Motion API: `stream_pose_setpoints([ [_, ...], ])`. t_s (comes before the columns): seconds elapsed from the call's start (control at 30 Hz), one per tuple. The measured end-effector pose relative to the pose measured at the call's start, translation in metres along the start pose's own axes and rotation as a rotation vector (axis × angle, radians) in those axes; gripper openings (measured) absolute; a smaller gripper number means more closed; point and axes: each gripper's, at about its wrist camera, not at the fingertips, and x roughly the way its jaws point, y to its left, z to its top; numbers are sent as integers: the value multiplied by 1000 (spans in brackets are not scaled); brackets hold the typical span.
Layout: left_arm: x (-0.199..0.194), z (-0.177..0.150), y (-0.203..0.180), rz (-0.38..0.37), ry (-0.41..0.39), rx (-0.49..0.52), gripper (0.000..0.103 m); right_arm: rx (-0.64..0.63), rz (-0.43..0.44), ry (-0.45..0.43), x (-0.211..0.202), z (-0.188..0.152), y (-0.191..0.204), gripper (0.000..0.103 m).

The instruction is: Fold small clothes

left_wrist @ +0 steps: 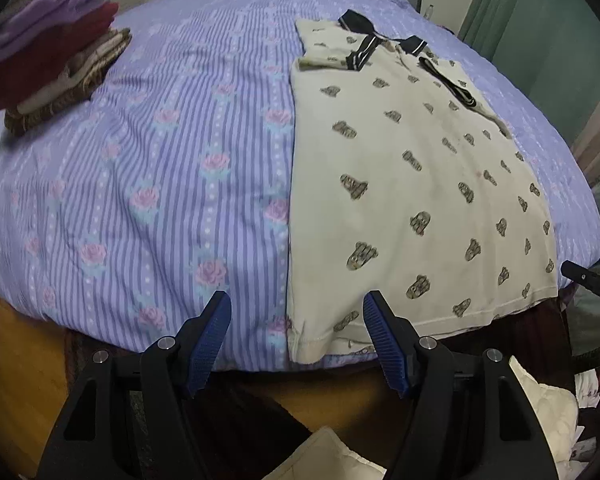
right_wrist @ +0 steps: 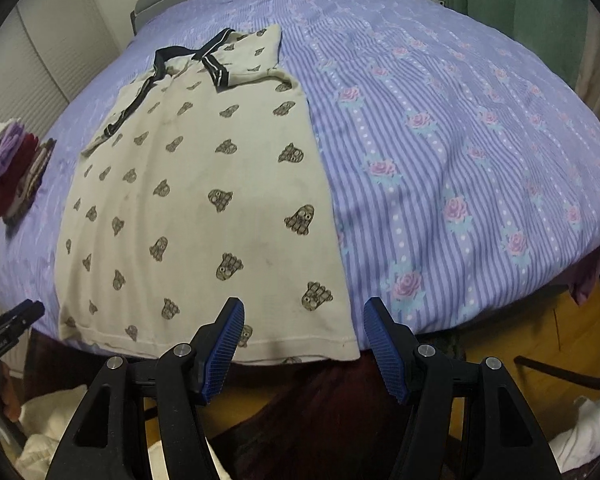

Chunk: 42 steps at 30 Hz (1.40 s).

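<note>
Shirt point(left_wrist: 416, 184) flat; only left view shows folded stack point(left_wrist: 48, 52) clearly.

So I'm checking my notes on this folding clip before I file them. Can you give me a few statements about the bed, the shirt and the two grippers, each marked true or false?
1. The cream shirt lies flat on the bed cover. True.
2. The left gripper is clamped on the shirt's hem. False: its jaws are open and hold nothing.
3. A stack of folded clothes sits on the bed, apart from the shirt. True.
4. The right gripper is shut. False: it is open, near the shirt's hem corner.
5. The shirt's sleeves are spread out wide. False: both are folded inward onto the body.
</note>
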Motion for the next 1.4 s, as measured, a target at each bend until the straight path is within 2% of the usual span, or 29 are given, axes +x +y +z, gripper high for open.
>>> stream_pose_setpoints([
  [0.17, 11, 1, 1, -13, 21, -4, 66, 0, -20, 28, 10, -2, -5, 63],
  [0.37, 25, 0, 4, -28, 63, -27, 54, 9, -24, 61, 18, -4, -9, 63],
  [0.6, 26, -2, 5, -34, 57, -29, 53, 1, -13, 85, 25, -8, -10, 63],
  [0.73, 27, -2, 2, -75, 47, -20, 53, 9, -10, 109, 34, -8, -15, 61],
  [0.97, 36, 1, 2, -86, 57, -38, 49, 4, -10, 151, 50, -9, -18, 40],
  [1.07, 35, 1, 1, -79, 55, -33, 50, -18, 3, 143, 52, -9, -13, 9],
  [1.13, 33, 1, -1, -73, 50, -19, 51, -29, 4, 140, 50, -9, -12, 7],
  [1.2, 32, 0, -4, -72, 51, -3, 58, -38, -14, 119, 42, -11, -12, 6],
  [1.4, 32, -2, -6, -84, 70, 7, 60, -50, -69, 78, 21, -14, -16, 6],
])
